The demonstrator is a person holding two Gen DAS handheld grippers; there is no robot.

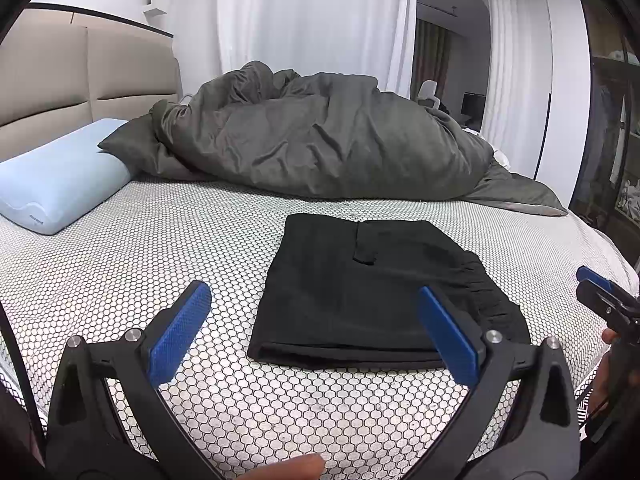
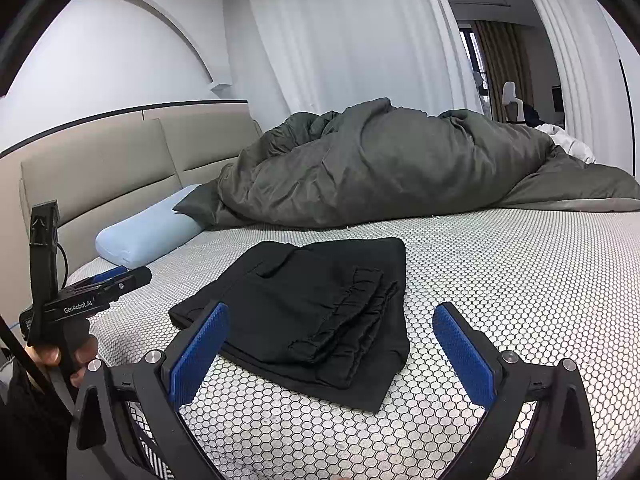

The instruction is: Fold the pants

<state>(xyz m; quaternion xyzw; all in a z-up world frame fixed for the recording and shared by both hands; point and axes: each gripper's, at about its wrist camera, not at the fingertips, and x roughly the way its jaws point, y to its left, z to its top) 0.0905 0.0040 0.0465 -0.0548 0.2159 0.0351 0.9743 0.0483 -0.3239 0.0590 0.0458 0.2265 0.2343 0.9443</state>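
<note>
Left wrist view: my left gripper [image 1: 316, 328] hangs spread wide, empty, just short of the black pants [image 1: 372, 292], a folded stack on the honeycomb bedsheet [image 1: 160, 240]. Right wrist view: my right gripper [image 2: 332, 344] is released too. The pants look soft, light, floppy; I'd pinch the gathered waistband [image 2: 352, 320].

Bare mattress [image 1: 160, 240] lies open on all sides of the folded pants [image 1: 360, 292]: left, front, right. Far side blocked by the heaped grey duvet [image 1: 328, 140]. Blue pillow [image 1: 60, 184] occupies the far left corner, well apart from the pants. Nothing lies between the two.
</note>
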